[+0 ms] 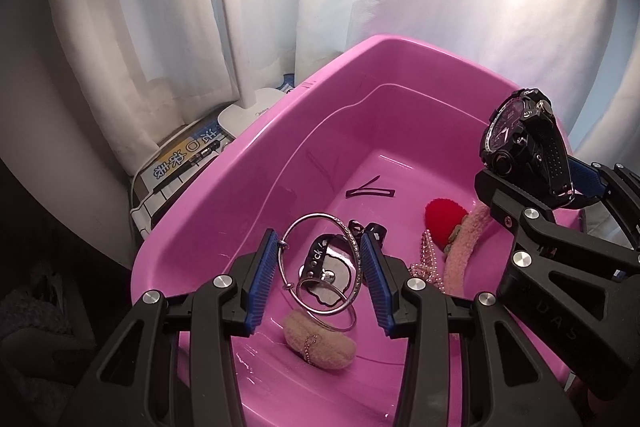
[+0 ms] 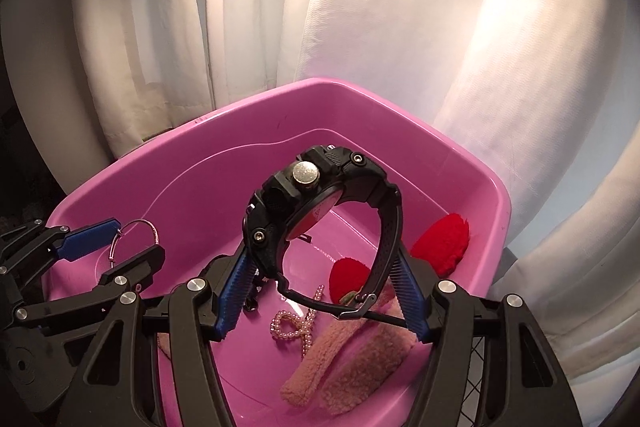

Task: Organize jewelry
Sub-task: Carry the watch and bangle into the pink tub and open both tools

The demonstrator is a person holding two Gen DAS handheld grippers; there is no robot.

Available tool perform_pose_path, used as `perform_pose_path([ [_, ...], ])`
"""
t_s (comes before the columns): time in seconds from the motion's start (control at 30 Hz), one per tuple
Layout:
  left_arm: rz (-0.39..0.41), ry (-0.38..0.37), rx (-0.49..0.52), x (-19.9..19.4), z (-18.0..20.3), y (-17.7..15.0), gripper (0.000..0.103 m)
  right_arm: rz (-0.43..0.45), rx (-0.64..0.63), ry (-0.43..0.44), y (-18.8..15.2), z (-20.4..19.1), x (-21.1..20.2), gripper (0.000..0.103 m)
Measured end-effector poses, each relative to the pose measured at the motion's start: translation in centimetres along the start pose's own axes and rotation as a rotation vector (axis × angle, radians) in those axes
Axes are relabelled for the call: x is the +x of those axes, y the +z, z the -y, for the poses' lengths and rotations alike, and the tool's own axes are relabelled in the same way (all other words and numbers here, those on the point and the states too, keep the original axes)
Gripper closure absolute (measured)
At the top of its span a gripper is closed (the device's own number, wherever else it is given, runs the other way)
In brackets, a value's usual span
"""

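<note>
White curtains back a pink plastic tub (image 1: 224,187) in which a pearl string (image 2: 298,321), red felt hearts (image 2: 442,243), fuzzy pink pieces (image 2: 352,363) and a hair clip (image 1: 370,191) lie loose. Left gripper (image 1: 320,273) has its jaws set partway open against the outer edges of a silver bangle (image 1: 320,259), held above the tub floor with a second ring dangling from it; that contact looks marginal, so a tilt could drop both rings. Right gripper (image 2: 324,287) has its jaws closed across the strap of a black watch (image 2: 320,211), held high over the tub; the heavy case sits well above the grip and could pivot or slide out, and with the two grippers close together a collision is a further risk.
</note>
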State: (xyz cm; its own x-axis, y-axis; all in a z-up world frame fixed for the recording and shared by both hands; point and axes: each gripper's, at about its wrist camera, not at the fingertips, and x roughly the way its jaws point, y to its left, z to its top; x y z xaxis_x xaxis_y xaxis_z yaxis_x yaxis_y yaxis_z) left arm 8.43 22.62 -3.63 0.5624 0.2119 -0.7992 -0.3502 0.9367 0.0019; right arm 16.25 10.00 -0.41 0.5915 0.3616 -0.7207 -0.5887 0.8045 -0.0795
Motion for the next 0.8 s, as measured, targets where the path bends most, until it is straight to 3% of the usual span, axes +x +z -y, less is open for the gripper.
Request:
perform_pose_path([
  [0.43,-0.04,0.007,-0.033,0.6,-1.2,-0.4,0.059,-0.089,-0.097,-0.108,0.1,-1.4,1.7,0.04],
  [0.63,-0.035,0.005,-0.046,0.4,-1.6,-0.3,0.049,-0.088,-0.114,-0.116,0.1,-1.7,1.6,0.034],
  [0.8,-0.029,0.006,-0.053,0.1,-1.8,-0.2,0.042,-0.03,-0.092,-0.112,1.1,-1.1,0.3,0.029],
])
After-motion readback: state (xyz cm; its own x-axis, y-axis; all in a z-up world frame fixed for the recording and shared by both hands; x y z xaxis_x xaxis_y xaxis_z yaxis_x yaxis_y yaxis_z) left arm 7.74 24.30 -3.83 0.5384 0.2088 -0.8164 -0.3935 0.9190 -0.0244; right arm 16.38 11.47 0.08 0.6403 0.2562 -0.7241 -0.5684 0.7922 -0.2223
